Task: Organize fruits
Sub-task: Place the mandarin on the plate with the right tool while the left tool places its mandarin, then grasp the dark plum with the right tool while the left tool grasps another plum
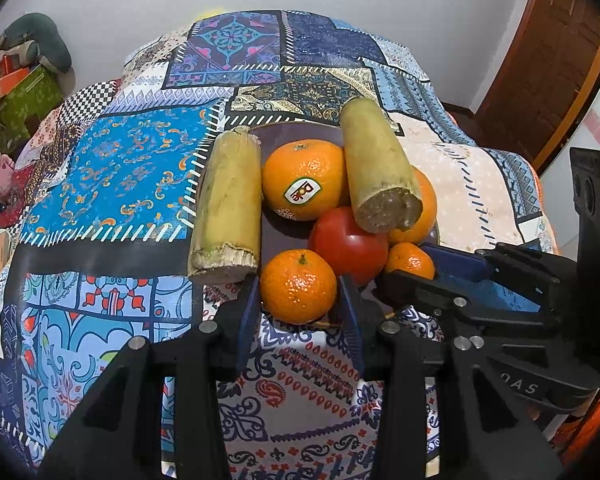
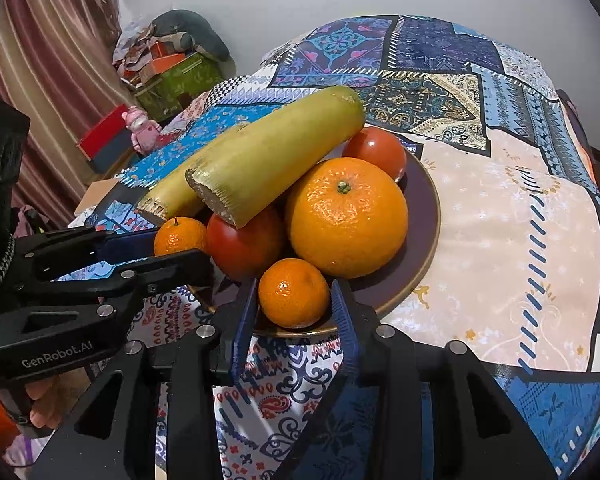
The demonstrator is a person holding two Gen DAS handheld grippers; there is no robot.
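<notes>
A dark purple plate [image 1: 284, 232] [image 2: 424, 240] holds two big oranges [image 1: 305, 179] [image 2: 348, 216], tomatoes [image 1: 346, 242] [image 2: 244, 246], two small mandarins and two yellow-green cut stalks [image 1: 228, 204] [image 2: 276, 160]. My left gripper [image 1: 299, 300] has its blue pads on both sides of a mandarin [image 1: 298, 288] at the plate's near edge. My right gripper [image 2: 294, 300] is closed the same way on the other mandarin [image 2: 293, 293]. Each gripper shows in the other's view, the right one [image 1: 452, 280] and the left one [image 2: 140, 256].
The plate sits on a round table under a patchwork cloth [image 1: 120, 168] [image 2: 512, 220]. A wooden door [image 1: 548, 60] is at the right. Boxes and clutter [image 2: 168, 68] and a pink toy [image 2: 144, 130] stand left of the table by a curtain.
</notes>
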